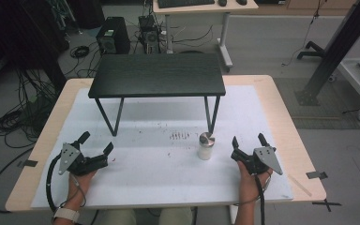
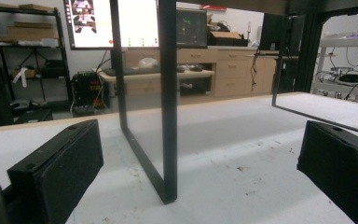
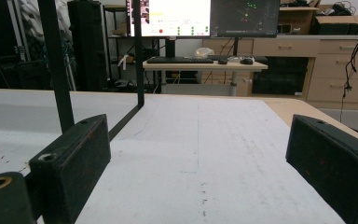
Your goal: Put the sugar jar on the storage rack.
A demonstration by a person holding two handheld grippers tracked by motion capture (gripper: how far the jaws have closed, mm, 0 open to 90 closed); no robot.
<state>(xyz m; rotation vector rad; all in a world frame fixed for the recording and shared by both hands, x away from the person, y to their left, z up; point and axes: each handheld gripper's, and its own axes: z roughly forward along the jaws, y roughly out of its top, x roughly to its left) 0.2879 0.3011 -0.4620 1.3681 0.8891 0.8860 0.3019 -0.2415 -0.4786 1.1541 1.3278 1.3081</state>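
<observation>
Small white jar (image 1: 206, 146), seemingly lidded, stands near the right claw (image 1: 249, 140).

You have a matt, stained white sheet (image 1: 159, 183) over pale wood, a dark wood-grain shelf (image 1: 158, 75), and a shiny-capped shaker (image 1: 206, 146).

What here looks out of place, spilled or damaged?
Only the white mat looks odd: reddish-brown specks and smears stain it beside the small white jar, which stands upright. The black shelf stands level, and nothing is knocked over.
</observation>
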